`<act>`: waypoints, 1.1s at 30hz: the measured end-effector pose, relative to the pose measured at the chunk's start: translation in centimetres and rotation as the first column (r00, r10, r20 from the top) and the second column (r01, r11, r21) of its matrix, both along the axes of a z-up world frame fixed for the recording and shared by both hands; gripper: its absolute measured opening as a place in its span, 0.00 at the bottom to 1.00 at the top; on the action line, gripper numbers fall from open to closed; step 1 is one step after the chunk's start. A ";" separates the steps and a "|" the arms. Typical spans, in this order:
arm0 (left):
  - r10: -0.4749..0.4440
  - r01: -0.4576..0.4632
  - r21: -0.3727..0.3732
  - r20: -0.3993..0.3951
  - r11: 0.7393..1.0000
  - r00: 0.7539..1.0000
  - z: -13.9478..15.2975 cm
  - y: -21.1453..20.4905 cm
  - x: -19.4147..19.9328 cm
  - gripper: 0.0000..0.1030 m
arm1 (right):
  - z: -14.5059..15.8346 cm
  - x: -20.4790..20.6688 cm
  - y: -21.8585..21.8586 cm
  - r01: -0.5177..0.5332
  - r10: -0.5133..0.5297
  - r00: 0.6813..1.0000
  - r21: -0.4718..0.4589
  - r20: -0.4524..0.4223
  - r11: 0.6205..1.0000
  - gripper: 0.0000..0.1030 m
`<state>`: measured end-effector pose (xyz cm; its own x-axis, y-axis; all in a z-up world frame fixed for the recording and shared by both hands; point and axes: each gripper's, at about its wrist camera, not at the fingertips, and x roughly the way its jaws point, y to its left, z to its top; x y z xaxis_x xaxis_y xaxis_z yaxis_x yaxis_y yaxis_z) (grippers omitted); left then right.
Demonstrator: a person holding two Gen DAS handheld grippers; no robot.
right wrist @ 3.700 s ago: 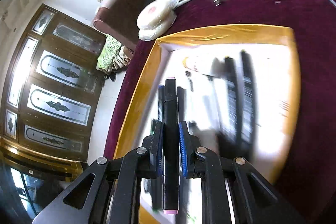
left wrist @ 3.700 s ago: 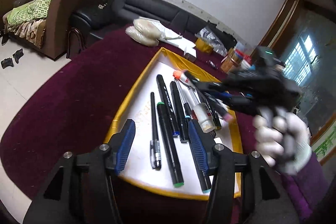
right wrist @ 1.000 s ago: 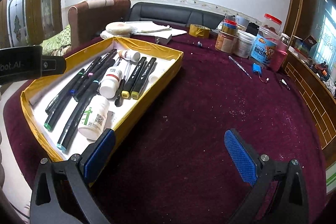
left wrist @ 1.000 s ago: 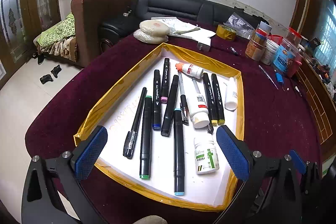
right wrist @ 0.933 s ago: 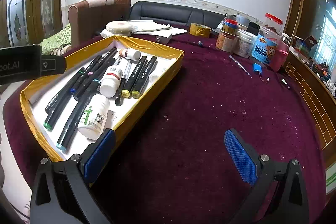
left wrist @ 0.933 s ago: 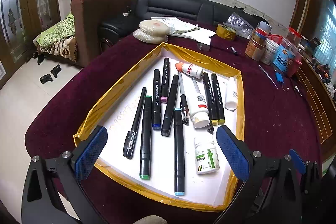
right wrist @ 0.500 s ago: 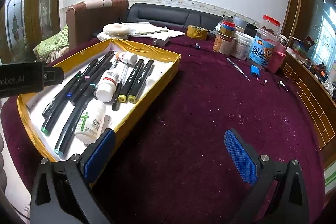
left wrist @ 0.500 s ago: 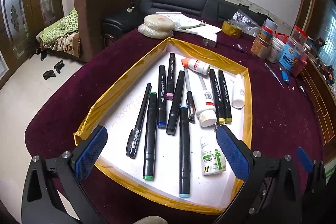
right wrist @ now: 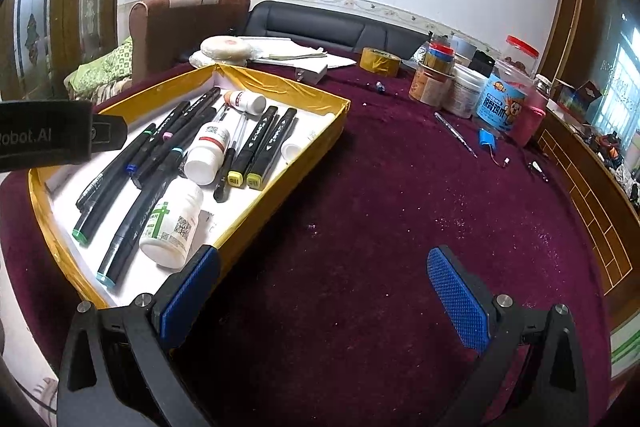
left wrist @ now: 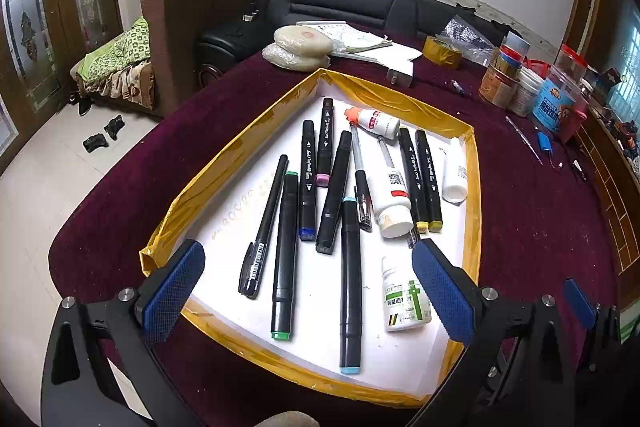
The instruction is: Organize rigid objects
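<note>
Both grippers are spread wide and hold nothing. The left gripper [left wrist: 306, 291] hovers at the near edge of a yellow-rimmed tray [left wrist: 224, 163]. Markers [left wrist: 350, 279], pens and pill bottles [left wrist: 406, 297] lie in the tray, their long axes running away from its fingers. The right gripper [right wrist: 320, 301] hangs over bare maroon cloth [right wrist: 400, 211], beside the tray and farther off.

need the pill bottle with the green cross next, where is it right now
The pill bottle lies on its side in the near right corner of the yellow tray, just right of the blue-tipped marker and in front of the other white bottle.
</note>
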<state>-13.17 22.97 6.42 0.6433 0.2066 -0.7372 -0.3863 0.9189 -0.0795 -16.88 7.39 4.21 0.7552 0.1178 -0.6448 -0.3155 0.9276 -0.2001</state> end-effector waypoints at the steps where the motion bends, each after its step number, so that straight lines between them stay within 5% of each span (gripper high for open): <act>1: -0.001 0.001 -0.001 0.000 1.000 1.000 0.0 0.0 0.0 1.00 | 0.0 0.0 0.0 0.000 0.000 1.000 -0.003 -0.001 1.000 0.99; 33: 0.041 -0.041 -0.016 -0.011 0.999 0.999 0.1 0.5 0.0 1.00 | 0.8 0.2 2.4 -0.077 0.079 0.997 -0.104 0.023 0.992 0.99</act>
<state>-13.20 23.44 6.48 0.6268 0.2203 -0.7474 -0.4242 0.9011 -0.0901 -16.66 9.76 4.99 0.7637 0.1114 -0.6359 -0.3792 0.8745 -0.3023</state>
